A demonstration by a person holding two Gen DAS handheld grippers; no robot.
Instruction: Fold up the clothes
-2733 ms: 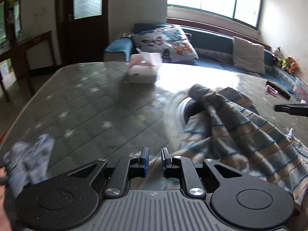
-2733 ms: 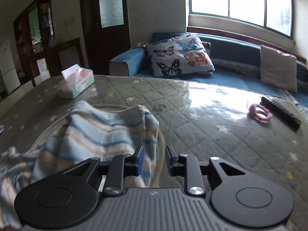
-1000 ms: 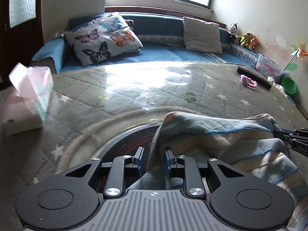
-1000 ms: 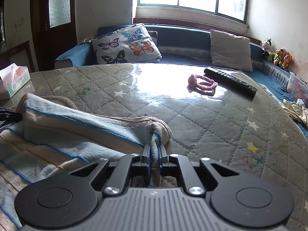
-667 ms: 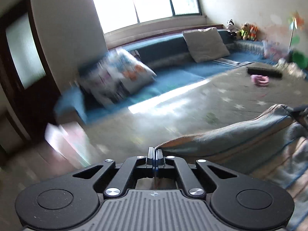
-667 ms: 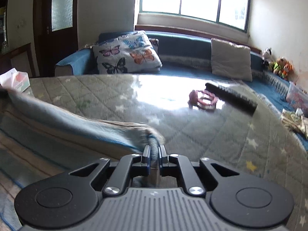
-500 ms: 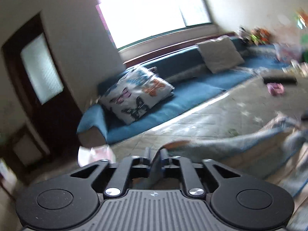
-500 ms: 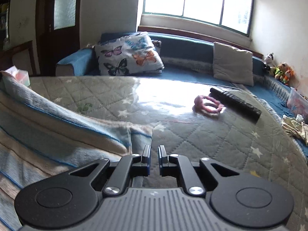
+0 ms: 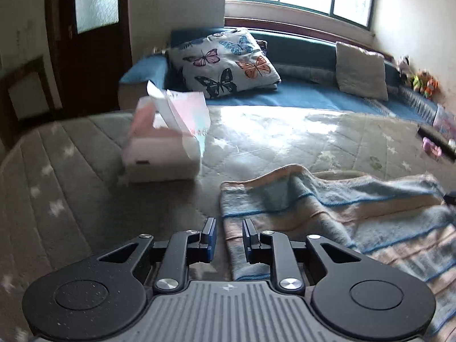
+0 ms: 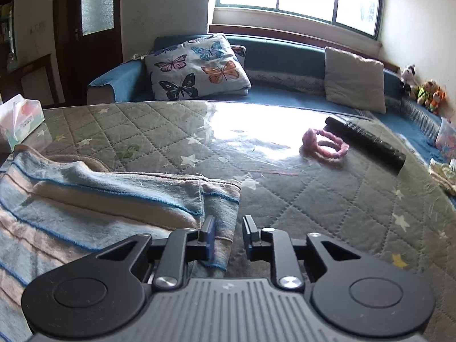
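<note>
A blue and beige striped garment [image 9: 336, 216] lies spread flat on the quilted grey table cover [image 9: 85, 205]. My left gripper [image 9: 229, 236] is open, low over the garment's near left edge, with the cloth edge between the fingers but not held. In the right wrist view the garment [image 10: 99, 208] lies to the left. My right gripper [image 10: 228, 235] is open at its right edge, and the cloth's corner lies loose beside the left finger.
A tissue box [image 9: 165, 139] stands on the table left of the garment; it also shows in the right wrist view [image 10: 20, 119]. A pink hair band [image 10: 323, 145] and a black remote [image 10: 367, 141] lie at the right. A blue sofa with a butterfly pillow [image 10: 196, 65] is behind.
Both grippers were shut on the garment's edge and had lifted it. Now the garment lies flat on the table, both grippers have opened, and the left one has swung left.
</note>
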